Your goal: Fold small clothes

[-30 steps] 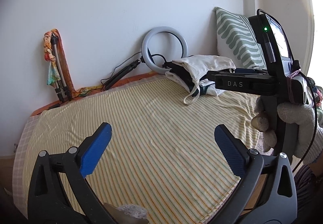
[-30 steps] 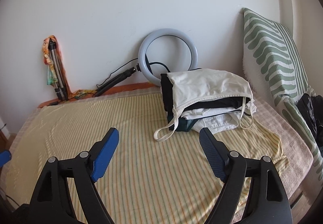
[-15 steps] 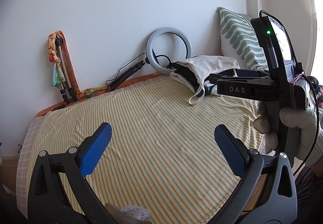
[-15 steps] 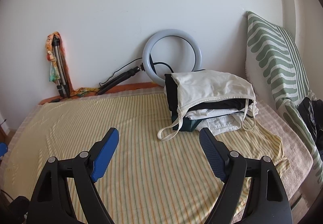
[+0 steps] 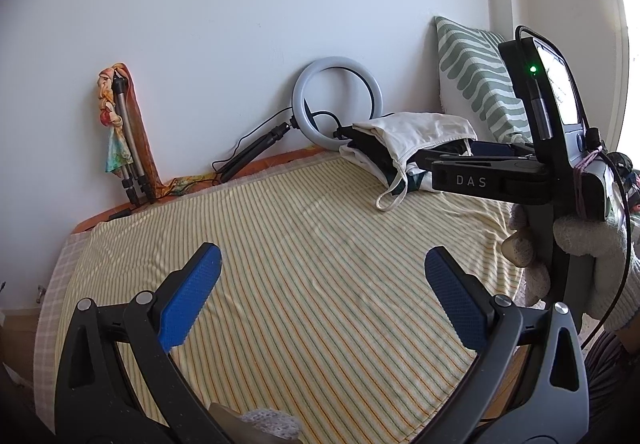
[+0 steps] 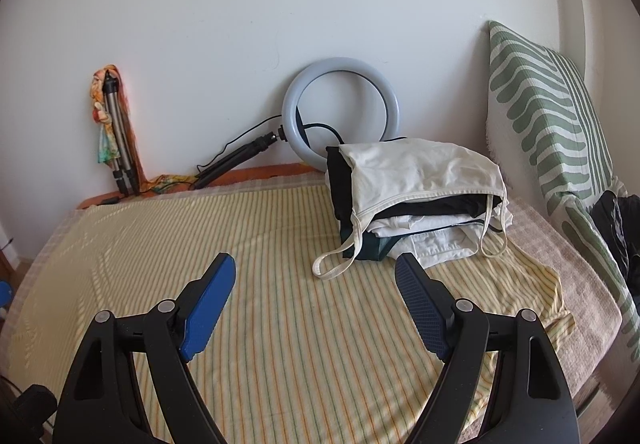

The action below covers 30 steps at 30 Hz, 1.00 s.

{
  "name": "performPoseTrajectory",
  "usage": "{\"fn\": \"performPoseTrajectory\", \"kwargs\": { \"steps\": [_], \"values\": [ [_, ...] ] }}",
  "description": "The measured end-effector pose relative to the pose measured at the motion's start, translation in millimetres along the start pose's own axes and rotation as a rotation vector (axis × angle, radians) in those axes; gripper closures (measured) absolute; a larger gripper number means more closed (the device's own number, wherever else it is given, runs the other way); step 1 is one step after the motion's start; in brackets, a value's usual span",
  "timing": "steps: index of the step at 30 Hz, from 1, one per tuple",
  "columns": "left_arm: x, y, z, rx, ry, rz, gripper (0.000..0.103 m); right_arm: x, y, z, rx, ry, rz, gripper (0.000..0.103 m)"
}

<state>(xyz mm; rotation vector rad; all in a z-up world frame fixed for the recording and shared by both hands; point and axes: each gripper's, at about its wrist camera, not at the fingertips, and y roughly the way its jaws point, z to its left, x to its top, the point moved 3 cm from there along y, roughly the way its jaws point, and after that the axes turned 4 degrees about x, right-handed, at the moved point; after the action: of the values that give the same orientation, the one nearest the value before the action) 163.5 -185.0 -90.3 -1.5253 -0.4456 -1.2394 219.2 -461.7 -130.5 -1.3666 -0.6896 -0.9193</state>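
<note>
The left claw [image 5: 322,268] hovers low above the bed, its blue ribbed pads spread wide and holding nothing. The right claw [image 6: 314,276] hangs likewise over the bed, jaws wide apart and empty; from the left wrist view its black body marked "DAS" juts in from the right, gripped by a gloved right hand [image 5: 592,248]. The pile of folded clothes [image 6: 420,203] sits at the far right of the bed near the wall, a soft cream strappy top on top of black, white and dark green layers. A yellow striped sheet [image 6: 280,324] covers the bed. A ring light [image 6: 340,109], a folded tripod [image 6: 118,147] and a green-patterned pillow [image 6: 548,115] lean against the white wall.
</note>
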Motion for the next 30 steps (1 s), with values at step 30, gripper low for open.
{"fn": "performPoseTrajectory", "kwargs": {
  "steps": [30],
  "values": [
    [1.3, -6.4, -2.1, 0.006, -0.005, -0.010, 0.000, -1.7, -1.1, 0.6, 0.001, 0.007, 0.000, 0.021]
  ]
}}
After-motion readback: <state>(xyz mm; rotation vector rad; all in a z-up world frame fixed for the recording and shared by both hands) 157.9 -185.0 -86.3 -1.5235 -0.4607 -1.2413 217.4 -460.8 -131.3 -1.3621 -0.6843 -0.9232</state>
